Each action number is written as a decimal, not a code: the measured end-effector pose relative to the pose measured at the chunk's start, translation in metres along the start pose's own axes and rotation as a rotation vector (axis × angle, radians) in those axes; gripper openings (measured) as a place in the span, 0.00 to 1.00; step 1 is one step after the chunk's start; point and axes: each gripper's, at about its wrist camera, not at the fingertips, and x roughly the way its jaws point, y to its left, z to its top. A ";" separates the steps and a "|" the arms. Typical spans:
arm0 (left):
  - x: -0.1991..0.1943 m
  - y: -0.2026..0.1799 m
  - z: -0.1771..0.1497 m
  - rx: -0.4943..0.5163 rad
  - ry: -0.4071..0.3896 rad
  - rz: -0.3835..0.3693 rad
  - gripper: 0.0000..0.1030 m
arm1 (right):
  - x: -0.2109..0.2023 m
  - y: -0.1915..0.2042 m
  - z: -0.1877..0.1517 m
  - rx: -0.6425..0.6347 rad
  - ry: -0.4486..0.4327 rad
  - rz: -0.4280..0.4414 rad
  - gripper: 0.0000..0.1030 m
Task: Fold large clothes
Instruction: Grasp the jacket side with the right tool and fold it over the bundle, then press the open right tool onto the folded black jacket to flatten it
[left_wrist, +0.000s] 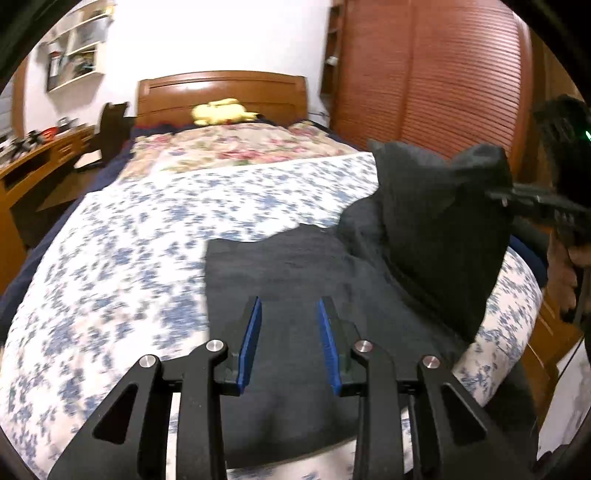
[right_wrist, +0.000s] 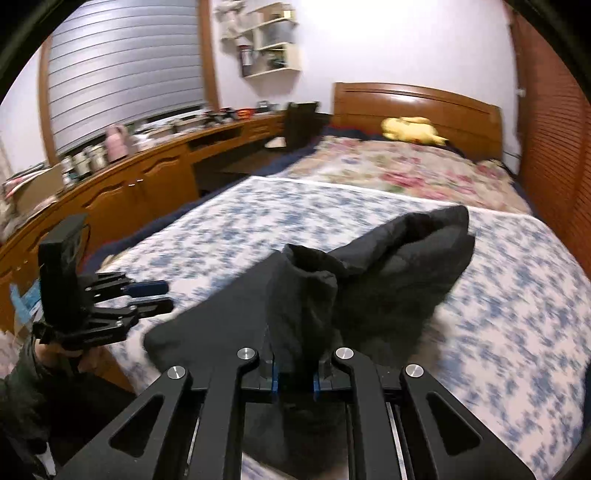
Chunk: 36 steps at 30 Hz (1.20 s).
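A large dark garment (left_wrist: 295, 266) lies on the blue-flowered bed cover (left_wrist: 147, 240). In the left wrist view its right part is raised in a bunch, and my right gripper (left_wrist: 495, 194) grips it from the right edge. In the right wrist view that gripper (right_wrist: 295, 369) is shut on a gathered fold of the garment (right_wrist: 388, 266), which hides the fingertips. My left gripper (left_wrist: 289, 301) hovers over the flat near part of the cloth, its blue pads apart with nothing between them. Seen from the right wrist, the left gripper (right_wrist: 169, 295) sits just left of the garment's edge, in a person's hand.
A floral quilt (right_wrist: 406, 173) and a yellow plush toy (right_wrist: 410, 129) lie by the wooden headboard (left_wrist: 221, 92). A long wooden desk (right_wrist: 147, 177) with clutter runs along the bed's left side. A louvred wardrobe (left_wrist: 424, 74) stands on the right.
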 end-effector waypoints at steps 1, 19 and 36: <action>-0.003 0.005 -0.001 -0.012 -0.005 0.004 0.31 | 0.010 0.010 0.000 -0.011 0.002 0.026 0.11; -0.004 0.035 -0.004 -0.076 -0.026 0.047 0.31 | 0.083 0.060 -0.029 -0.086 0.111 0.034 0.29; -0.008 -0.020 0.005 0.026 -0.050 -0.076 0.31 | 0.043 0.023 -0.080 -0.058 0.147 -0.185 0.51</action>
